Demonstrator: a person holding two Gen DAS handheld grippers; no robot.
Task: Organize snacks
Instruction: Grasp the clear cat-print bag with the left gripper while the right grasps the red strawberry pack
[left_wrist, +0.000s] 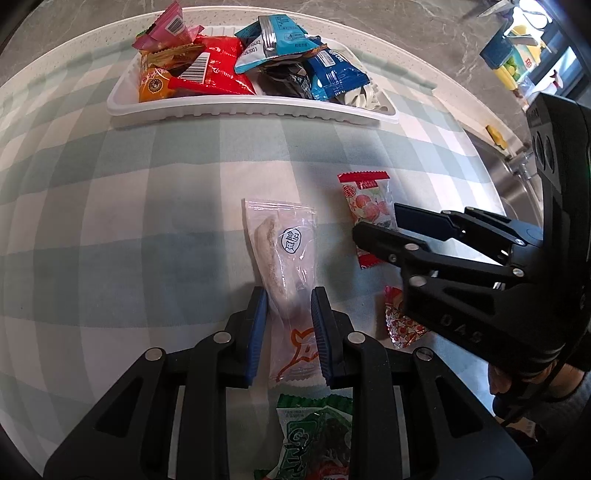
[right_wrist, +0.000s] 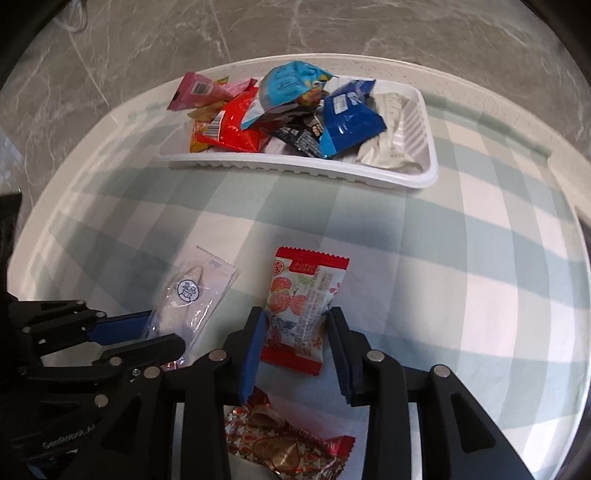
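Note:
A white tray (left_wrist: 236, 109) at the far side of the table holds several snack packets; it also shows in the right wrist view (right_wrist: 295, 168). My left gripper (left_wrist: 289, 325) has its blue pads on both sides of a clear packet (left_wrist: 284, 254) with a pale biscuit, lying on the cloth. My right gripper (right_wrist: 297, 347) stands open around a red-and-white fruit packet (right_wrist: 301, 306), flat on the cloth. The clear packet (right_wrist: 192, 295) and the left gripper (right_wrist: 162, 332) show at the left of the right wrist view. The right gripper (left_wrist: 373, 221) covers part of the fruit packet (left_wrist: 367, 199) in the left wrist view.
A green packet (left_wrist: 314, 435) lies under my left gripper. A red patterned candy packet (right_wrist: 280, 439) lies under my right gripper, also in the left wrist view (left_wrist: 399, 321). The round table has a green-and-white checked cloth (right_wrist: 461, 277). Marble floor lies beyond.

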